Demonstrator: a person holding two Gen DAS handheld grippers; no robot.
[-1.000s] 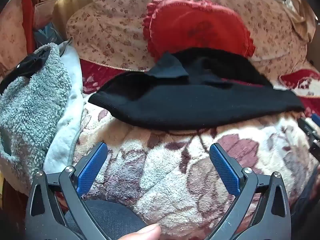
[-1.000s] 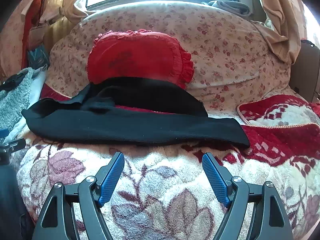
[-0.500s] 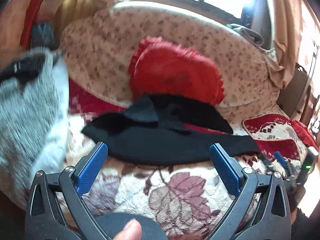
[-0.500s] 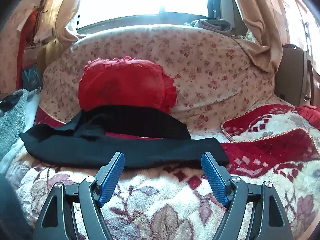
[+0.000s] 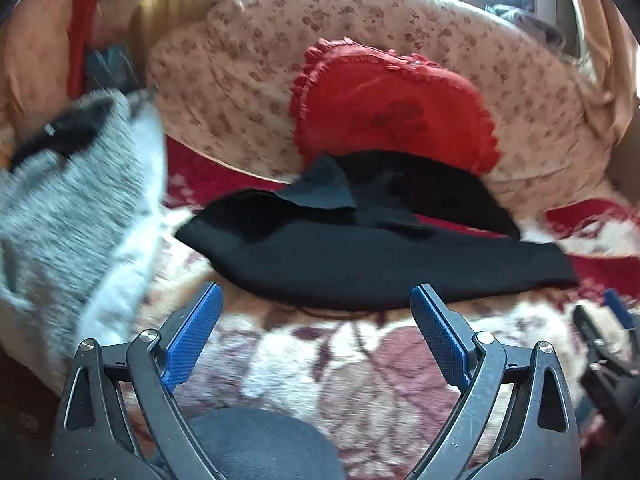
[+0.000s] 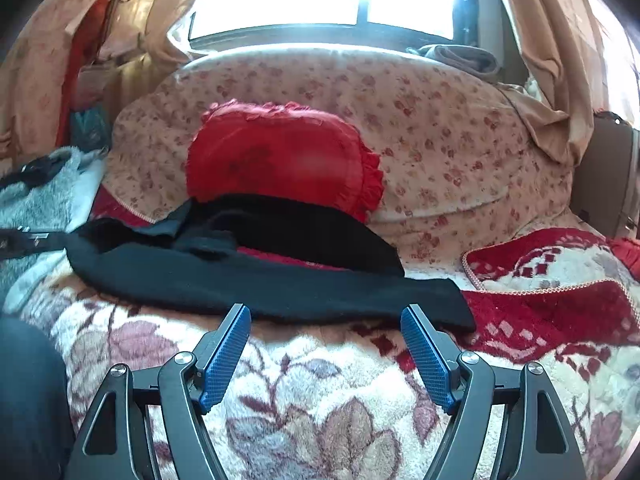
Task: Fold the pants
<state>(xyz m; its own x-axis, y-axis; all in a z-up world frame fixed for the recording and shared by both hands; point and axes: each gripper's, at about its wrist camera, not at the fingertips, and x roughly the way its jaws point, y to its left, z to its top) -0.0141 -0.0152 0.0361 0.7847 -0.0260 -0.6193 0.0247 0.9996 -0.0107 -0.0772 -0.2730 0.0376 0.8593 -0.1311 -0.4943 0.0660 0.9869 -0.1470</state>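
Observation:
Black pants (image 5: 360, 256) lie spread sideways across a floral fleece blanket (image 5: 320, 360), one leg in front and the other bent behind toward a red frilled pillow (image 5: 392, 112). They also show in the right wrist view (image 6: 260, 280). My left gripper (image 5: 316, 300) is open and empty, just short of the pants' near edge. My right gripper (image 6: 326, 316) is open and empty, its tips at the near edge of the front leg, near its right end (image 6: 440, 304).
A grey fleece garment (image 5: 68, 216) is piled at the left. A large floral cushion (image 6: 420, 128) backs the red pillow (image 6: 280, 160). A red patterned blanket (image 6: 560, 292) lies at the right. The other gripper (image 5: 604, 344) shows at the left view's right edge.
Both grippers lifted and pulled back, then came in toward the pants again. The pants have not moved. Both stay open.

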